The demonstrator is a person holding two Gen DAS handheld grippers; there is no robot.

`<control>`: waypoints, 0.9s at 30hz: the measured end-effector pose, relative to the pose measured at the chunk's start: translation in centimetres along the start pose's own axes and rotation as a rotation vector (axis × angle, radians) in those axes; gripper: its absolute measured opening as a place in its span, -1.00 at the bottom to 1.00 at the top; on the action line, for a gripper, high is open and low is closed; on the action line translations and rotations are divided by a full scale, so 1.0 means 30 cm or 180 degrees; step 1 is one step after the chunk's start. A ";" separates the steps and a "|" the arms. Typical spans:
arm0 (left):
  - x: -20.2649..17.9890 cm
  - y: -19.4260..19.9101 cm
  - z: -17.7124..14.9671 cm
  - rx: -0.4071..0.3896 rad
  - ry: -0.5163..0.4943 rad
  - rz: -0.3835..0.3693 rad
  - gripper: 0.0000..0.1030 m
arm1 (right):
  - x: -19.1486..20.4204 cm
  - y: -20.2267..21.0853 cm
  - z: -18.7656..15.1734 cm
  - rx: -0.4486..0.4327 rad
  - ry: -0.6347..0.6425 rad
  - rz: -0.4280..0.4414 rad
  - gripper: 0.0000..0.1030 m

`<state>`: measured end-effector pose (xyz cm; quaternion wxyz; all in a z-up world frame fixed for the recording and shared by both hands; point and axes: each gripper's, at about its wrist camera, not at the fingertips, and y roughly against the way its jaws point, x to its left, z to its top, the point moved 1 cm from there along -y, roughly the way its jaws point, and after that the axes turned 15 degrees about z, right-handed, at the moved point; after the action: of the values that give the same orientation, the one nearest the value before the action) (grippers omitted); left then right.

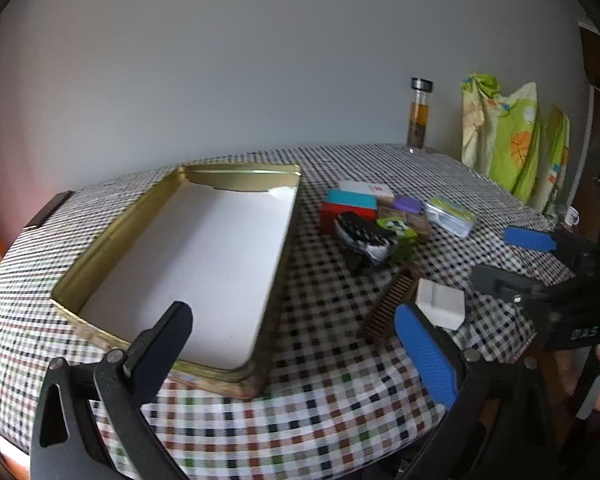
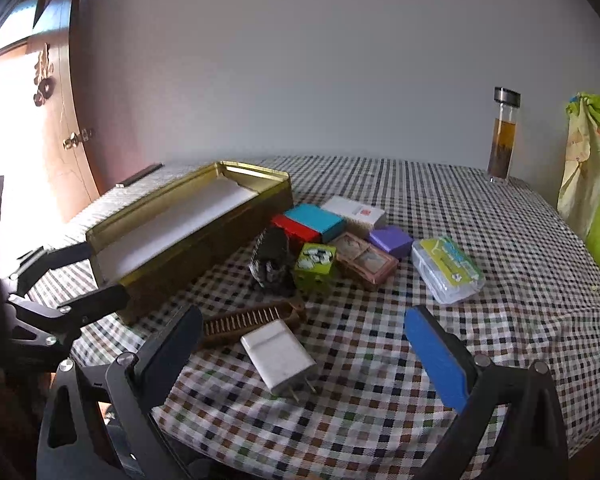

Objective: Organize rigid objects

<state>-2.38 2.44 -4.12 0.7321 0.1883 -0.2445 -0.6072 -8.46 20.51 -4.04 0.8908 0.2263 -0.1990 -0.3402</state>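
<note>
- Both grippers, left (image 1: pixel 296 344) and right (image 2: pixel 304 344), hold nothing, jaws wide apart.
- Right: straddle the charger (image 2: pixel 278 356) at lower centre squarely.
- Carry it into the tin (image 1: pixel 100 248).

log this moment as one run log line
left gripper: open, over tin | right gripper: open, above charger | tin empty

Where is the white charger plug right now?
In the right wrist view the white charger plug lies on the checkered tablecloth, low and centre, just in front of the brown comb.
</note>
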 end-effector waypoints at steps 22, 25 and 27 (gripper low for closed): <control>-0.072 -0.035 -0.011 0.0005 -0.0079 -0.0215 0.99 | -0.014 -0.159 -0.102 0.0418 0.0145 0.0475 0.18; -0.087 -0.042 -0.012 0.0016 -0.0106 -0.0215 0.99 | -0.008 -0.170 -0.108 0.0436 0.0179 0.0502 0.11; -0.099 -0.045 -0.009 0.0003 -0.0135 -0.0168 0.99 | -0.013 -0.166 -0.108 0.0412 0.0180 0.0496 -0.07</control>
<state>-3.74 5.09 -5.50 0.7104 0.1822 -0.2552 -0.6301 -9.67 18.34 -9.45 0.9033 0.2767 -0.2124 -0.2499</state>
